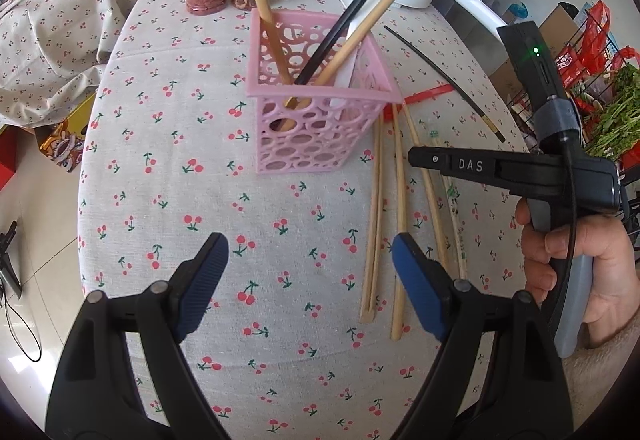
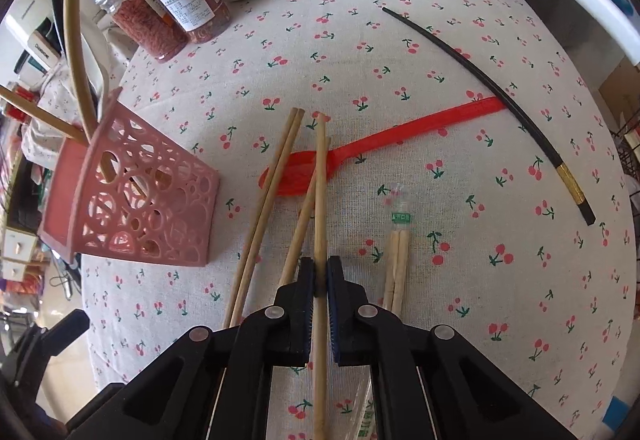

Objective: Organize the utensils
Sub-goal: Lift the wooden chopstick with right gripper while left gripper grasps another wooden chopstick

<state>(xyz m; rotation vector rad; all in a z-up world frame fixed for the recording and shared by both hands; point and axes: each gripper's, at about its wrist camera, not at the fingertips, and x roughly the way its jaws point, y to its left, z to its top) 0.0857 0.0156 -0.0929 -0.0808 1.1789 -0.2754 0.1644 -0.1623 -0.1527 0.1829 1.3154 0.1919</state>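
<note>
Now the right tongs pinch one wooden chopstick, probably for the pink basket at left; the left tongs gape empty.

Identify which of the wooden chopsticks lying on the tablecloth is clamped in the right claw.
The single wooden chopstick running straight between the shut pads of the right claw, its far end crossing the red spoon. The others lie untouched beside it.

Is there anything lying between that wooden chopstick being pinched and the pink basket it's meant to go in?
Yes. The right hand-held gripper is shut on one wooden chopstick. A joined pair of chopsticks and another loose chopstick lie on the cloth between it and the pink basket. Lifting it would probably clear both.
</note>
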